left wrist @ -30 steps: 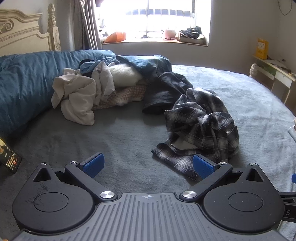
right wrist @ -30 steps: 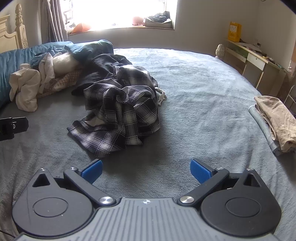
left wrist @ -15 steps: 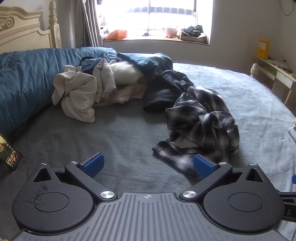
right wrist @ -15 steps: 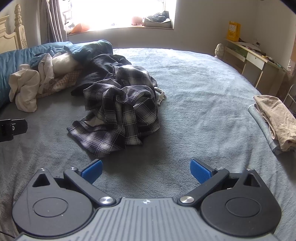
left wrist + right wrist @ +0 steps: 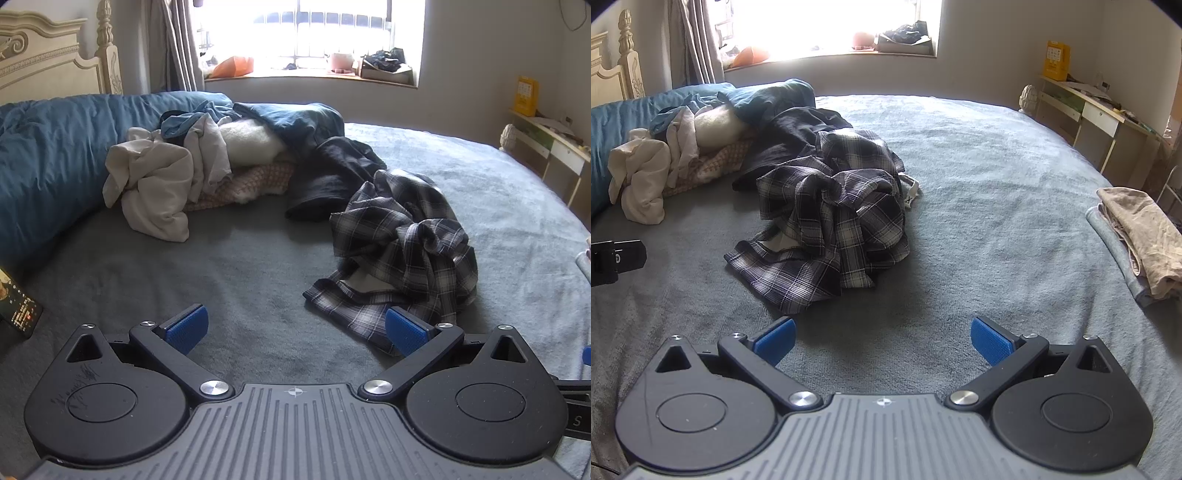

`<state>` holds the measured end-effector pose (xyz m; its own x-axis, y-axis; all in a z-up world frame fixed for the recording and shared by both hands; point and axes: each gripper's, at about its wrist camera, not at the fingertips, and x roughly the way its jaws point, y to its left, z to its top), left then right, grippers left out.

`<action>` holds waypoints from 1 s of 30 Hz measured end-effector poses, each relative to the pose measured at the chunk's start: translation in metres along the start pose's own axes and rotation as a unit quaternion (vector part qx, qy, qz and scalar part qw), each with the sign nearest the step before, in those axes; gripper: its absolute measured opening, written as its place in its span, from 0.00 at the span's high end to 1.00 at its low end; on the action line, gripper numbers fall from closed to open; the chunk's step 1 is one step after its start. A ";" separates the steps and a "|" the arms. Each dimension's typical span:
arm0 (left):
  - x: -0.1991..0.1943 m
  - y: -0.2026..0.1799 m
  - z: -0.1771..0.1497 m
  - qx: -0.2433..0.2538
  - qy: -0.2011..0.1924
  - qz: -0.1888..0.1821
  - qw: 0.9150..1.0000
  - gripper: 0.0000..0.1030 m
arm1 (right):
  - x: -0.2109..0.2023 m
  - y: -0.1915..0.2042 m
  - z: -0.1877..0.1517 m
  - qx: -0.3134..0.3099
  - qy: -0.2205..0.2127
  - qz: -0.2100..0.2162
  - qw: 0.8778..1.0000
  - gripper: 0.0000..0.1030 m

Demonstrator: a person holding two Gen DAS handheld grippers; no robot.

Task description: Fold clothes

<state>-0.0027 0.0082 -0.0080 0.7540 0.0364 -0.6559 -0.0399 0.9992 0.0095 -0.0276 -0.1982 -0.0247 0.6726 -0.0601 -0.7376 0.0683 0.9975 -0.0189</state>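
A crumpled dark plaid shirt (image 5: 402, 251) (image 5: 831, 225) lies on the grey bed cover. Behind it is a pile of unfolded clothes (image 5: 207, 166) (image 5: 694, 155): cream, white, blue and black pieces. My left gripper (image 5: 295, 328) is open and empty, low over the cover, with the shirt's hem just ahead of its right blue pad (image 5: 404, 330). My right gripper (image 5: 882, 339) is open and empty too, a short way in front of the shirt, which lies ahead and to the left. The left gripper's body (image 5: 613, 254) shows at the right wrist view's left edge.
A blue duvet (image 5: 48, 166) lies along the left by the headboard. Folded beige and blue clothes (image 5: 1141, 236) sit at the bed's right edge. A phone (image 5: 16, 302) lies at the left. A desk (image 5: 1100, 122) stands beyond the bed on the right.
Both grippers have crept slightly forward towards the plaid shirt. Their jaws stay open, and the clothes have not moved.
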 end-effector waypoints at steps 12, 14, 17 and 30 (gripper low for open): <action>0.000 -0.001 0.000 0.001 0.002 0.000 1.000 0.00 | 0.000 0.001 -0.001 0.000 0.000 -0.001 1.000 0.00; 0.000 -0.001 0.000 0.002 0.002 0.000 1.000 0.00 | 0.000 0.001 -0.001 0.000 -0.001 -0.001 1.000 0.00; -0.001 -0.001 0.000 0.003 0.002 0.000 1.000 0.00 | 0.000 0.001 -0.002 0.000 -0.001 -0.002 1.000 0.00; 0.000 -0.001 0.000 0.005 0.005 0.000 1.000 0.00 | -0.002 0.001 -0.002 0.000 -0.001 -0.002 1.000 0.00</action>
<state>-0.0029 0.0068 -0.0080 0.7474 0.0362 -0.6634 -0.0338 0.9993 0.0164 -0.0298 -0.1967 -0.0248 0.6741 -0.0639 -0.7359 0.0705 0.9973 -0.0221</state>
